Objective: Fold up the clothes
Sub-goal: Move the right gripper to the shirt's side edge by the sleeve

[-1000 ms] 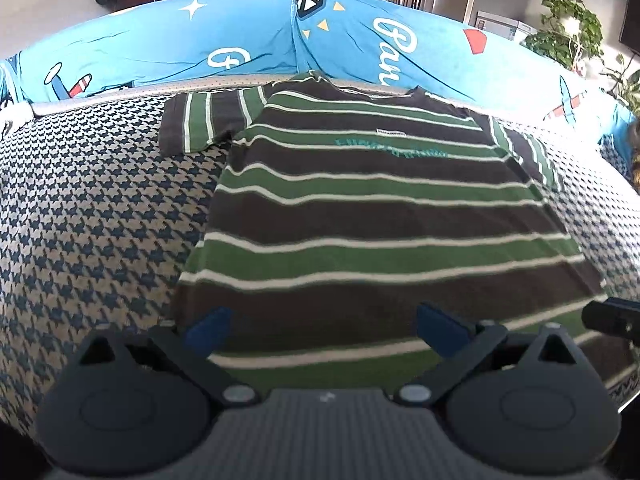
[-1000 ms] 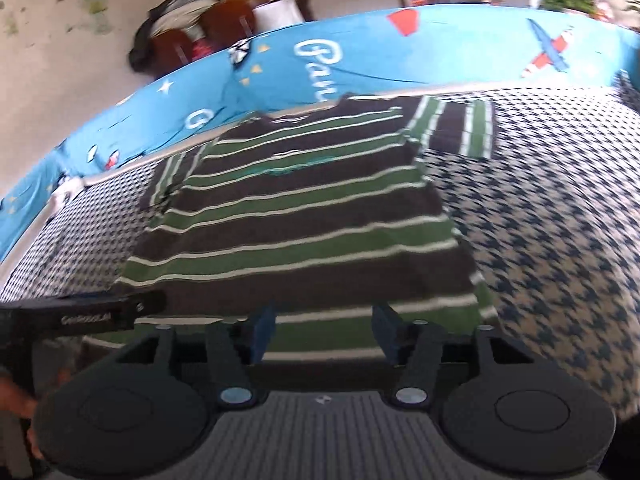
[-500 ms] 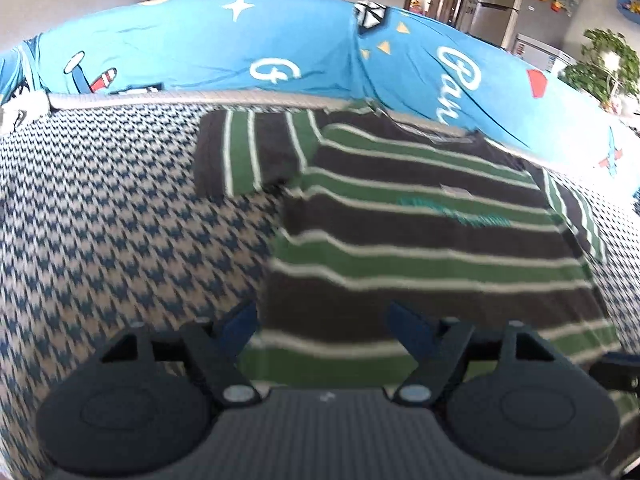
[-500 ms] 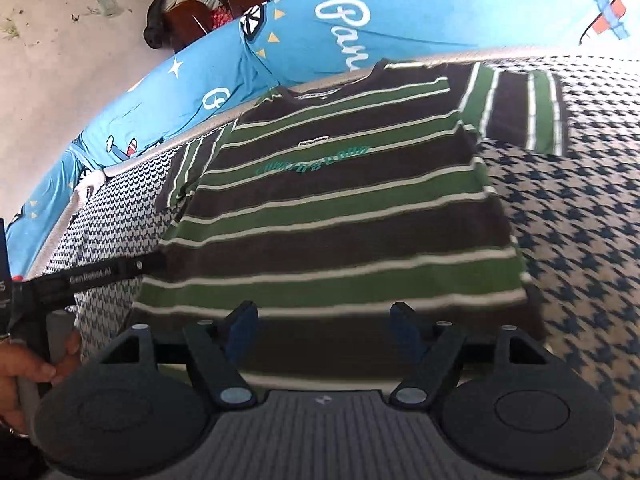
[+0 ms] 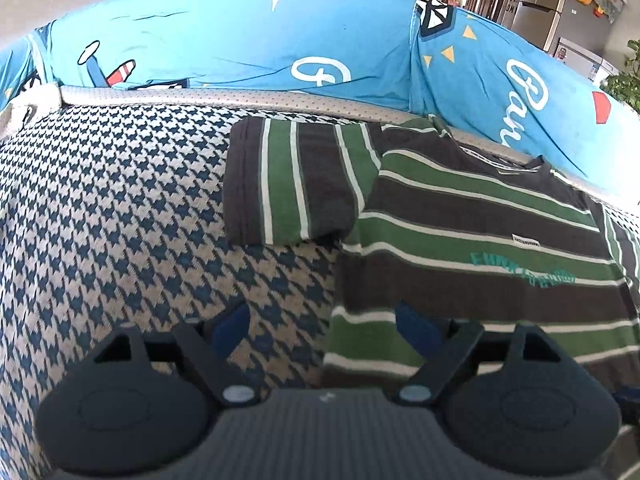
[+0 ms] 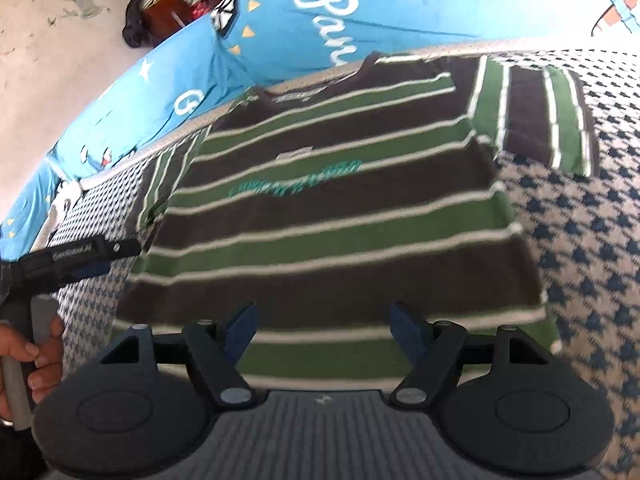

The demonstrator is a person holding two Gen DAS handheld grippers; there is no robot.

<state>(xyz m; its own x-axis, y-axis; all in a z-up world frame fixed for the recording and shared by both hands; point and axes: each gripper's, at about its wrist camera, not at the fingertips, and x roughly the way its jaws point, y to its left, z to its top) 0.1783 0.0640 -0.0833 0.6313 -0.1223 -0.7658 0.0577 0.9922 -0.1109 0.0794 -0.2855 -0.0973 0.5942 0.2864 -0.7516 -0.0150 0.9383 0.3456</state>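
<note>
Blue-padded left tool tilts down, jaws opening and empty, over the striped T-shirt's side edge; right tool, jaws wide and empty, hovers above its hem. Shirt lies flat on the houndstooth sofa, collar toward the blue cushions.

A home's living space is showing: beyond the jaws a sofa seat in houndstooth cloth is running under blue cartoon-print cushions, while a fridge, a leafy houseplant and wooden chairs are standing farther back.
</note>
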